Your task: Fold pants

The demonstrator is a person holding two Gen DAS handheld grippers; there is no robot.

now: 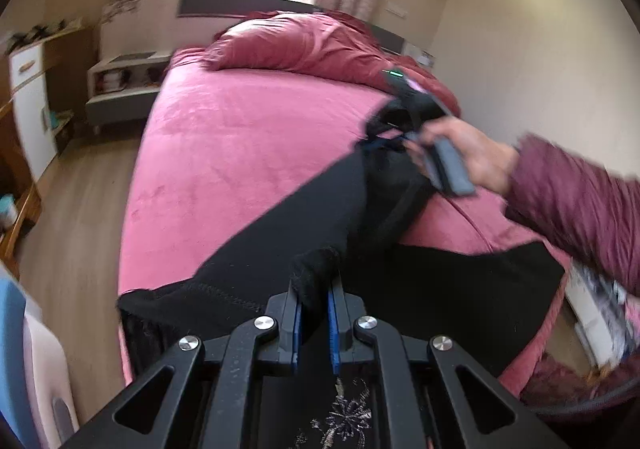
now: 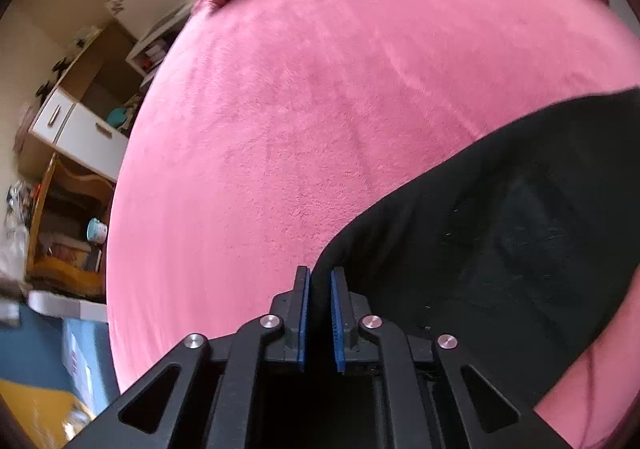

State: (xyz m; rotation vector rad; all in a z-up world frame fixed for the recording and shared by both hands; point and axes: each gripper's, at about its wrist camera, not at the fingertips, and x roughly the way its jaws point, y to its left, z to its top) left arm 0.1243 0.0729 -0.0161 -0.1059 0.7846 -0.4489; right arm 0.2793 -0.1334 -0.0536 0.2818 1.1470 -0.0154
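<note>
Both tools, left (image 1: 316, 289) and right (image 2: 320, 281), pinch the pants (image 1: 280, 241) low in frame; keep even tension above the bed (image 1: 240, 129).

The pants (image 1: 320, 217) lie across the near part of the bed (image 1: 240, 121). A pillow (image 1: 288, 45) sits at its far end. Shelves (image 1: 120, 81) stand left of the bed.

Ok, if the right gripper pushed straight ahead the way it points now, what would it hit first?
The right gripper, shut on the black pants, would likely drive that fabric edge forward onto the pink bed cover. Nothing else lies ahead; depth is unclear.
</note>
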